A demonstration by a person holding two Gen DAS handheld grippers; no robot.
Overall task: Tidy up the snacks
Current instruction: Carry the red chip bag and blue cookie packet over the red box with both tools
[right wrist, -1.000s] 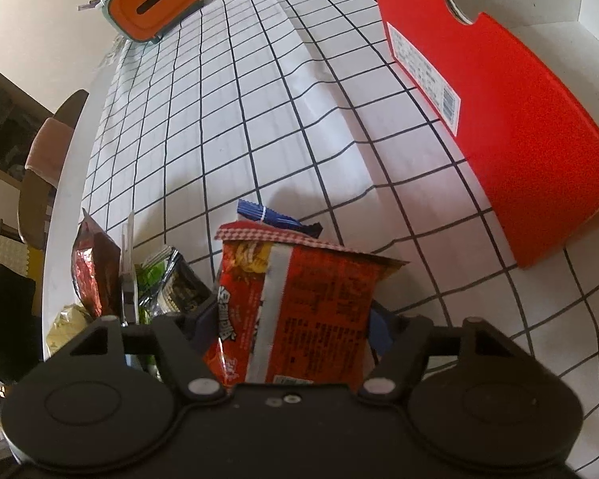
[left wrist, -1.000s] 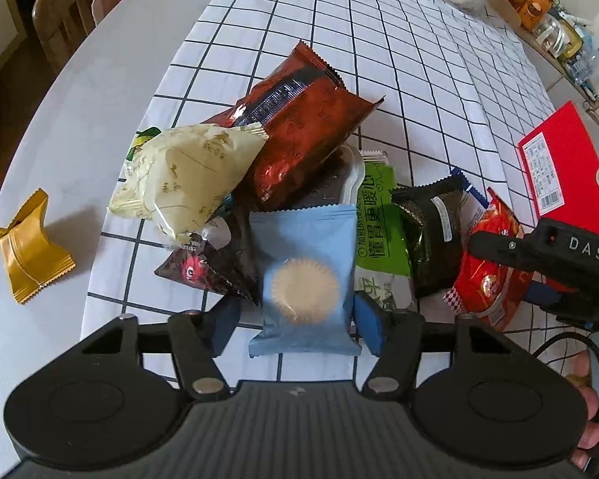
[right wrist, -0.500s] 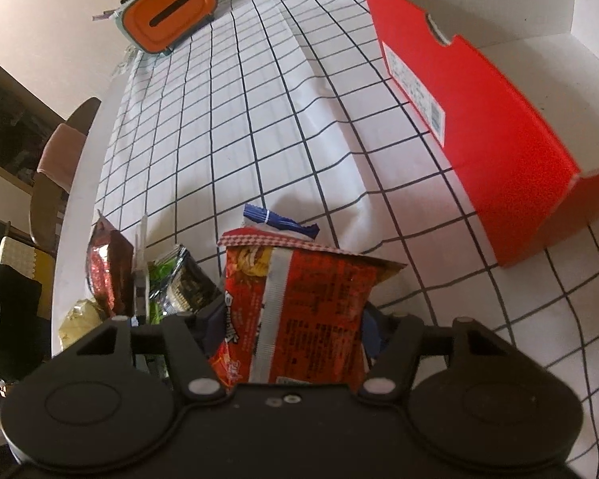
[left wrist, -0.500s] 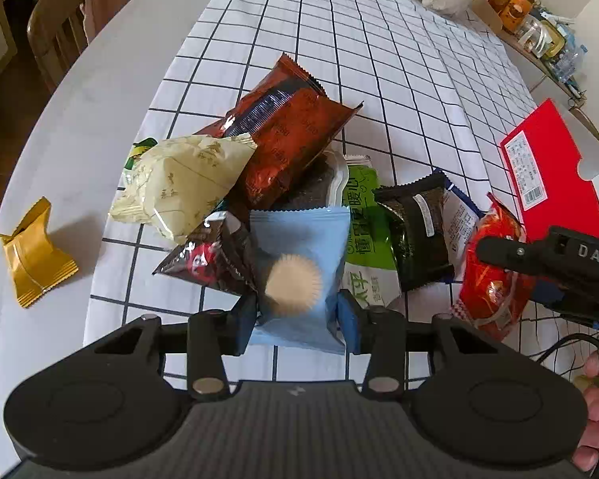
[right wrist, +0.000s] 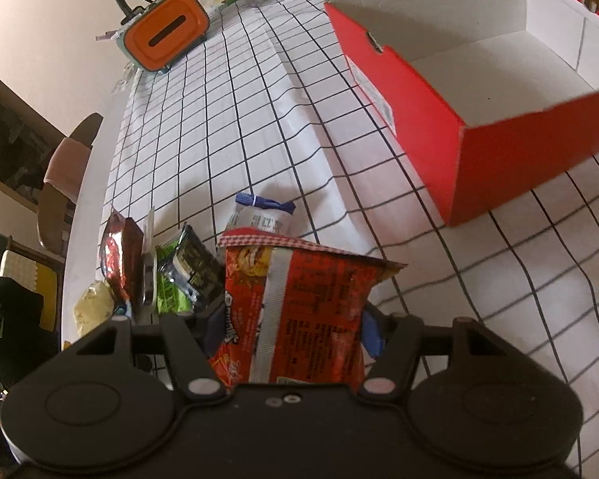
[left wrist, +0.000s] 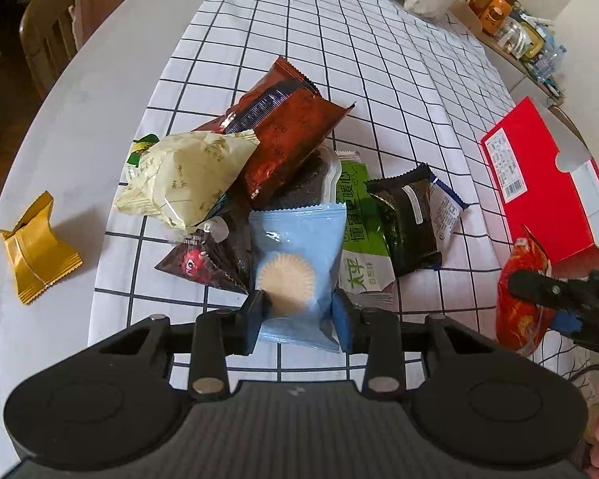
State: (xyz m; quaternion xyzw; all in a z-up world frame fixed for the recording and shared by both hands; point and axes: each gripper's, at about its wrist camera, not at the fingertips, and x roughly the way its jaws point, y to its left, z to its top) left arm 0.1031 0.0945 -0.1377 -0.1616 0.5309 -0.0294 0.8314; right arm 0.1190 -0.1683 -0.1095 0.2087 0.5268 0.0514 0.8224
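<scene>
The light-blue snack packet (left wrist: 297,271) sits between the fingers of the left tool (left wrist: 299,311), whose jaws are closing onto its sides, at the near edge of the snack pile (left wrist: 259,183) on the checked surface (left wrist: 339,60). The red noodle packet (right wrist: 299,311) is pinched upright in the right tool (right wrist: 291,331) — lifted clear of the surface. Ahead and to that tool's right stands the open red box (right wrist: 499,151); a gold packet (left wrist: 38,255) lies apart, far left of the left tool.

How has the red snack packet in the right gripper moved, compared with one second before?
Yes. The red snack packet, gripped by the right gripper, has come nearer the red box, whose white inside now shows in the right wrist view.
</scene>
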